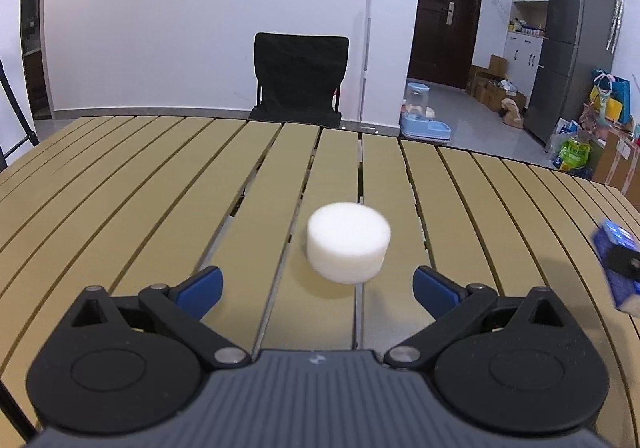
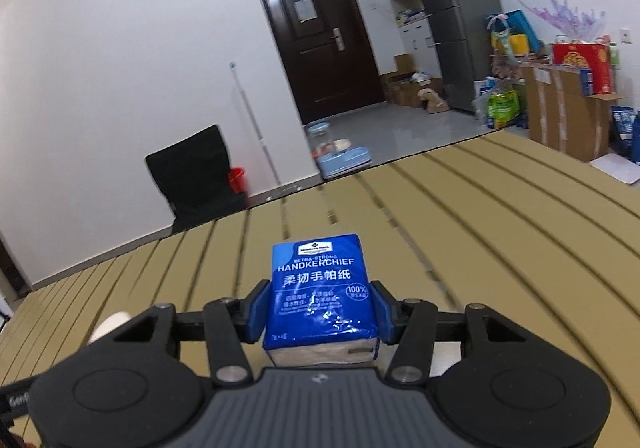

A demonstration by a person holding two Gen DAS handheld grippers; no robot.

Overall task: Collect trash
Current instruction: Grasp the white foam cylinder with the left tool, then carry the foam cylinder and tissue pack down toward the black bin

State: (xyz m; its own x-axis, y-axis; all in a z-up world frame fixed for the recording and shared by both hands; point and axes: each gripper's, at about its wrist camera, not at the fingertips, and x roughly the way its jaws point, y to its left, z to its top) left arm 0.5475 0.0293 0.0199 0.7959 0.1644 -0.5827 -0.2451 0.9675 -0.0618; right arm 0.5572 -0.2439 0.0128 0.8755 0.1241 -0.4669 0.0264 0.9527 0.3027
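Note:
A white foam puck (image 1: 349,242) lies on the slatted tan table (image 1: 140,184), just ahead of my left gripper (image 1: 318,286), whose blue pads stand wide open on either side of it without touching. In the right wrist view my right gripper (image 2: 320,308) is shut on a blue handkerchief tissue pack (image 2: 322,294), held above the table (image 2: 480,216). The same pack (image 1: 618,260) and the right gripper's tip show blurred at the right edge of the left wrist view. The white puck (image 2: 110,324) peeks out at the left of the right wrist view.
A black chair (image 1: 300,76) stands behind the table's far edge. Beyond are a white wall, a mop handle (image 1: 366,52), a dark door (image 1: 444,4), a pet feeder (image 1: 424,116), a grey fridge (image 1: 568,44) and boxes and bags on the floor.

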